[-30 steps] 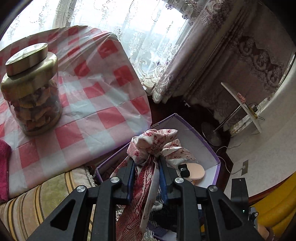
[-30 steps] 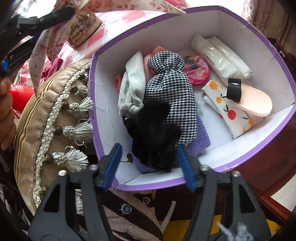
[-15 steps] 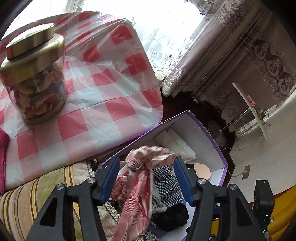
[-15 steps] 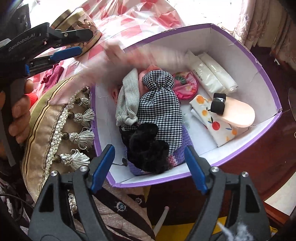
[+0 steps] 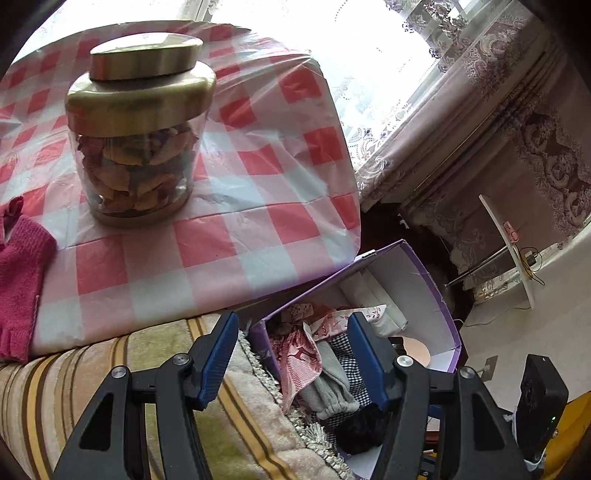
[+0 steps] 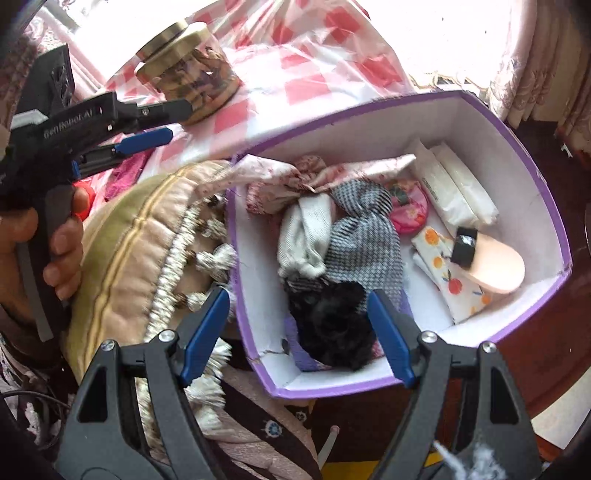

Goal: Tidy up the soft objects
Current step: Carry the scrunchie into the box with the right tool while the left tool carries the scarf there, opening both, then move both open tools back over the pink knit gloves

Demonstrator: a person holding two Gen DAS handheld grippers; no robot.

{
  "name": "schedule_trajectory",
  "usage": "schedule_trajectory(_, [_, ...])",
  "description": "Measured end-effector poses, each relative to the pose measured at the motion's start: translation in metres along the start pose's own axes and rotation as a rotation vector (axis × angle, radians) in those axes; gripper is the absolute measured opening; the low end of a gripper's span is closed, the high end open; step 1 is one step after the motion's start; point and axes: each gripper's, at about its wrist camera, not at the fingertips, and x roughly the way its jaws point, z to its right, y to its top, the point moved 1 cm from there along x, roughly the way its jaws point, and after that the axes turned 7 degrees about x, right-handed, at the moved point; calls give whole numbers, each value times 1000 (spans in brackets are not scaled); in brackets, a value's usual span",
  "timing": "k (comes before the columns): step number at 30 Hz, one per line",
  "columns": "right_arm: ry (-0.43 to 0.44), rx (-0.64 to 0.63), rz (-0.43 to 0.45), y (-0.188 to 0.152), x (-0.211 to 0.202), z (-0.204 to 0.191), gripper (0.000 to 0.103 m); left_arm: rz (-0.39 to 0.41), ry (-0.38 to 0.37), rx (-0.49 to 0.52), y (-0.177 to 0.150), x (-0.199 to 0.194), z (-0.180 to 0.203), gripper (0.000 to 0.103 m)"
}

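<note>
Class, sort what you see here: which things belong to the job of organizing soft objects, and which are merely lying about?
Part of the job:
- purple box
- red patterned scarf, draped over its rim
- houndstooth cloth
- black fluffy item
- magenta knit glove, on the tablecloth
- left gripper and right gripper, both open

Just lying about:
- glass jar
- tasselled cushion
- curtains

Bright window (image 5: pixel 295 22) behind lace curtains (image 5: pixel 388 122), mauve patterned drapes (image 5: pixel 517 147), checked tablecloth (image 5: pixel 258 184).
</note>
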Motion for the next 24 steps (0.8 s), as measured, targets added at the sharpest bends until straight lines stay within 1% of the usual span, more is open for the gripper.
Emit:
schedule_trajectory(3, [26,-41,9,9,0,-20,80,31,27,-12,-3,-16,-17,62])
schedule_trajectory(8, [55,-135,0,22,7,-63,80,88,91,-64,-10,-47,-61,62])
schedule_trajectory(12, [77,-216,-3,33,15,-99,80,127,140,-140,-18,-71,-104,62])
schedule_trajectory(17, [83,-276,-16,48,30,-136,80,155,181,-251,-31,-95,-158,62])
schedule_trajectory(21, [82,-311,-25,60,42,-164,80,170,212,-312,-37,-106,-190,62])
schedule_trajectory(24, [81,-334,-37,70,56,-185,80,180,249,-353,-39,-114,-213,62])
